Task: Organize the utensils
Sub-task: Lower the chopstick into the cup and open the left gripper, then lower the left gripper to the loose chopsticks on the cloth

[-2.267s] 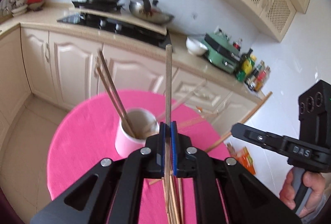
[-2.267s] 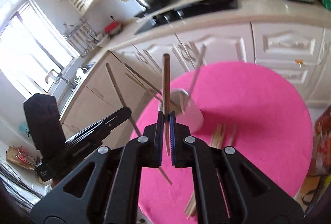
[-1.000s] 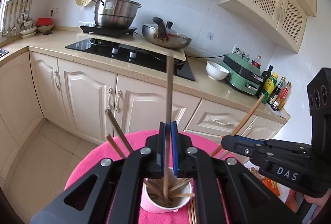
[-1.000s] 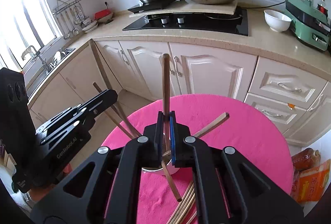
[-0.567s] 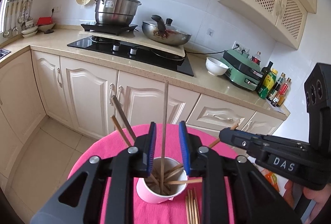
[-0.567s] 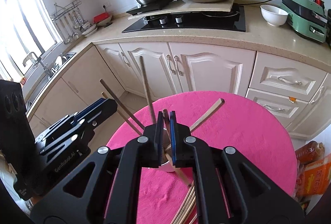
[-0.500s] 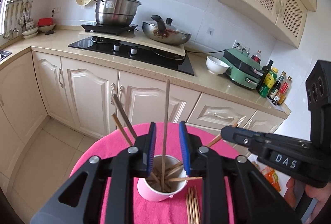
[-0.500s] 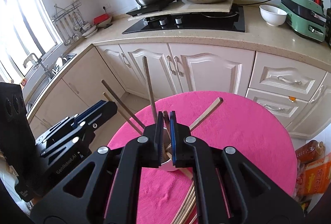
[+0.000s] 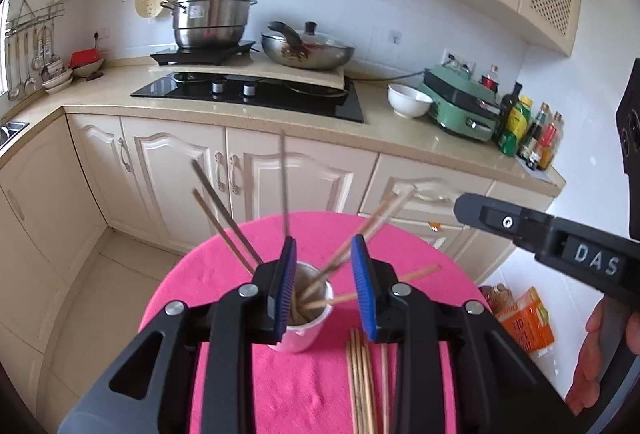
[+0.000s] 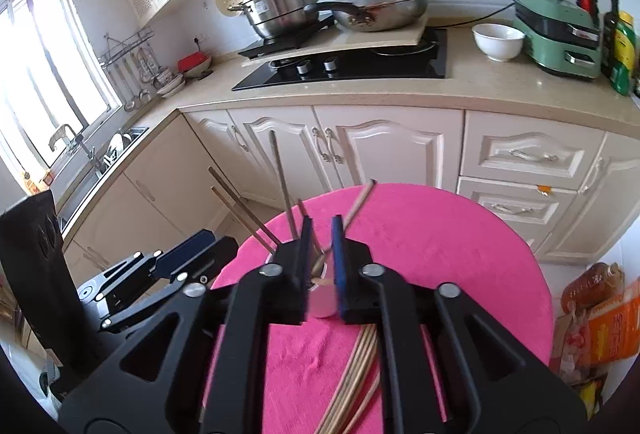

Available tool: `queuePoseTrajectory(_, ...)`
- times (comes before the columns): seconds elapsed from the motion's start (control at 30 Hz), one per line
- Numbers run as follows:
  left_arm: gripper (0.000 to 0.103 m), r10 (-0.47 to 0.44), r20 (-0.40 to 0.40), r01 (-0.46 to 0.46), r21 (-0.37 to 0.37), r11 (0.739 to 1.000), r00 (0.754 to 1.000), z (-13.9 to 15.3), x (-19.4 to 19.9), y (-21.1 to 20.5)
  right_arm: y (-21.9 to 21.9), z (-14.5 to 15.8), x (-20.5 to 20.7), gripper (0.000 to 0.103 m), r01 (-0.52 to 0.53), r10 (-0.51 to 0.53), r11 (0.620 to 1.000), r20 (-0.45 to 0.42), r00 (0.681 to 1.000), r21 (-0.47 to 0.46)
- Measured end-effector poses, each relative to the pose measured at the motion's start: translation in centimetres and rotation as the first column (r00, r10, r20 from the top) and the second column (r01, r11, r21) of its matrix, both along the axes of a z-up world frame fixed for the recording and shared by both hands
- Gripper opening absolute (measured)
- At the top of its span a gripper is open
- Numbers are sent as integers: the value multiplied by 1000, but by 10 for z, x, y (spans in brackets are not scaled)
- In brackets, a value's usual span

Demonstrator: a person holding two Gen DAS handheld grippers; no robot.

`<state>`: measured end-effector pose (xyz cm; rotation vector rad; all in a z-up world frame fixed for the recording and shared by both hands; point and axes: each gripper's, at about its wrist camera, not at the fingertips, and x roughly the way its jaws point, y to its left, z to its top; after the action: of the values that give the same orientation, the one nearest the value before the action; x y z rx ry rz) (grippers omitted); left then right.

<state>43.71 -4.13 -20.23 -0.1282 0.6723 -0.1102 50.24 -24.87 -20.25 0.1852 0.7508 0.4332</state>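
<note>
A black cooktop (image 9: 248, 95) is set into the beige counter (image 9: 400, 141). On a board over the cooktop stand a steel stockpot (image 9: 210, 21) and, to its right, a lidded frying pan (image 9: 308, 51). Right of the cooktop sits a white bowl (image 9: 408, 99), then a green appliance (image 9: 464, 103), then a cluster of bottles (image 9: 528, 131). Left of the cooktop, ladles hang on a wall rack (image 9: 28, 45) above stacked dishes. Cream cabinet doors (image 10: 360, 149) run below the counter. Orange packets (image 10: 612, 322) lie on the floor, far right of the cooktop.
</note>
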Motion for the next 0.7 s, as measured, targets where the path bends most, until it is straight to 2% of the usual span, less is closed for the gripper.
queuePoseTrajectory(0.03,29,-5,-7,5,1,1000,1000,-1,-2,-4,-4,0,-3,36,8,-8,1000,2,1000,3)
queuePoseTrajectory(0.1,30,-12,-17,12,-2,1000,1000,-4,-7,-11,-16,0,-12,48,31,-31,999,13,999,9)
queuePoseTrajectory(0.27,30,-35,-84,37,22,999,996,-27,-21,-25,-47,-10,-29,48,84,-83,996,-10,996,9)
queuePoseTrajectory(0.43,30,-48,-190,52,16,999,981,-64,-27,-35,-74,-42,-40,48,134,-136,991,-85,987,-25)
queuePoseTrajectory(0.5,30,-55,-244,61,16,998,968,-82,-26,-39,-79,-63,-44,48,143,-149,988,-134,980,-51)
queuePoseTrajectory(0.57,30,-70,-321,78,14,997,945,-106,-22,-44,-82,-83,-47,48,144,-153,988,-176,972,-63)
queuePoseTrajectory(0.7,30,-82,-464,90,-4,996,882,-152,-11,-48,-82,-119,-53,48,132,-147,989,-258,955,-73)
